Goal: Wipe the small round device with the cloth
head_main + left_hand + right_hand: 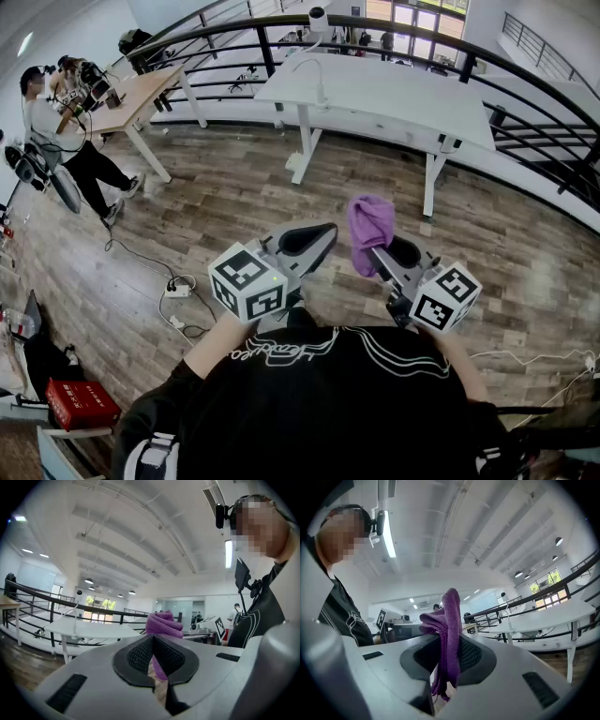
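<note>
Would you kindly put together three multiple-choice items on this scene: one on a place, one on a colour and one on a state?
1. Where is the cloth?
A. on the white table
B. in the right gripper
C. on the floor

2. What colour is the cloth?
A. purple
B. yellow
C. green

3. How do the left gripper's fingers stand?
A. wide apart
B. closed on a cup
C. closed together, empty

Answers:
1 B, the cloth hangs pinched between that gripper's fingers.
2 A, it shows purple in every view.
3 C, the pads meet with nothing between them.
</note>
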`<state>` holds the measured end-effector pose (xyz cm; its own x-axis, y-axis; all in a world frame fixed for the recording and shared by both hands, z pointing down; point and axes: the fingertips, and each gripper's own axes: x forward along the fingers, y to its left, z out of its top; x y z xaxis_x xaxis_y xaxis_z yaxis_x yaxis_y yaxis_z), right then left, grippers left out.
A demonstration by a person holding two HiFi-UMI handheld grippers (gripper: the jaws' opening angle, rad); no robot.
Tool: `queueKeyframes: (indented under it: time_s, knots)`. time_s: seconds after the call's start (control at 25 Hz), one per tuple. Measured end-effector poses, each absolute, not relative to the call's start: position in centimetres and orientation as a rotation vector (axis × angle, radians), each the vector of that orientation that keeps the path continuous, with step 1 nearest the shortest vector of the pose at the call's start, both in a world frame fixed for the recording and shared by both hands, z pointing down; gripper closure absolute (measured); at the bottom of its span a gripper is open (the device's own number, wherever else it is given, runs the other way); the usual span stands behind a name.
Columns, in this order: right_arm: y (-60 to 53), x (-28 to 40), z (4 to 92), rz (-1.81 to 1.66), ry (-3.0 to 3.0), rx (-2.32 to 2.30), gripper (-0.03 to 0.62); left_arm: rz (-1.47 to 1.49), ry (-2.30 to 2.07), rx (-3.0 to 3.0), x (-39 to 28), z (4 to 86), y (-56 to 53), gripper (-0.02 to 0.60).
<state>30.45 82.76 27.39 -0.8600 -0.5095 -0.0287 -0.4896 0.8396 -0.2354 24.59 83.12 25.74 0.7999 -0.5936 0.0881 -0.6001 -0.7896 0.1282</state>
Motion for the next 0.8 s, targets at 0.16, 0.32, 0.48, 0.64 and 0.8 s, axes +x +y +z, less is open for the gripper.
queueKeyframes:
  time_s: [0.16,0.32,0.48,0.64,0.8]
  knots:
    - [83.0,30.4,27.4,-0.336,2.926,-0.792,0.522,0.058,-0.951,2.836,24.6,25.7,83.3,0.574]
    - [83.0,30.4,27.6,-0.332,2.924,-0.784,0.522,0.06,-0.957,2.839,24.6,25.9,83.5,0.574]
    - [82.2,30.3,28.3,-0.32,2.932,-0.752,0.522,0.07,-0.974,2.832,24.6,26.7,82.7,0.574]
    - [79.6,29.4,29.1,-0.343,2.934,-0.725,0.522,0.074,-0.981,2.817,23.9,27.5,79.8,0.574]
    - [75.9,28.8,30.7,-0.388,2.926,-0.741,0.522,0.08,-0.956,2.813,23.4,28.9,76.1,0.572]
